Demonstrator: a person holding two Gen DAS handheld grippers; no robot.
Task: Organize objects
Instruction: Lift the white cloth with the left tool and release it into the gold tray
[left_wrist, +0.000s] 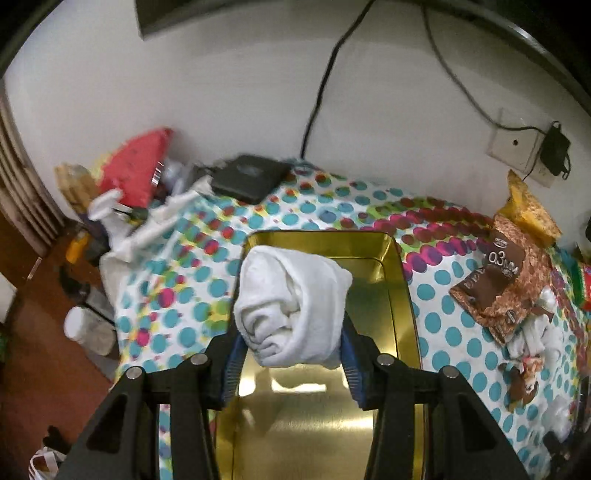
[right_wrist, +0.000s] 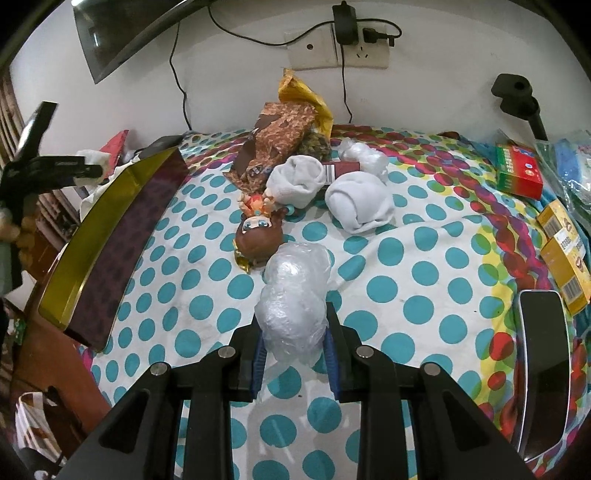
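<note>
Between the blue-padded fingers of the left gripper (left_wrist: 291, 345) a rolled white sock bundle (left_wrist: 291, 308) is pinched on both sides, suspended over the open rectangular gold metal tin (left_wrist: 400, 306). The tin's interior holds nothing visible beneath the bundle. It rests on the dotted, multicoloured bedspread (left_wrist: 184, 288). To the right of the tin lies a brown speckled packet (left_wrist: 506, 273); at the far left, against the white wall (left_wrist: 236, 92), sits a flat black device (left_wrist: 247, 177) beside a red item (left_wrist: 136, 166), blurred.

In the right wrist view, the right gripper (right_wrist: 294, 356) is pressed onto a crumpled clear plastic wrap bundle (right_wrist: 293, 291), which lies low over the bedspread; contact with the cloth cannot be determined. Just beyond it lies a brown-haired doll (right_wrist: 258, 230), head nearest. Farther on, two more rolled white sock bundles (right_wrist: 295, 181) (right_wrist: 358, 203) sit side by side. The tin stands at the left with its dark patterned outer wall showing. At the right are a green and red box (right_wrist: 519, 171), yellow boxes (right_wrist: 565, 254) and a dark phone (right_wrist: 543, 373).
</note>
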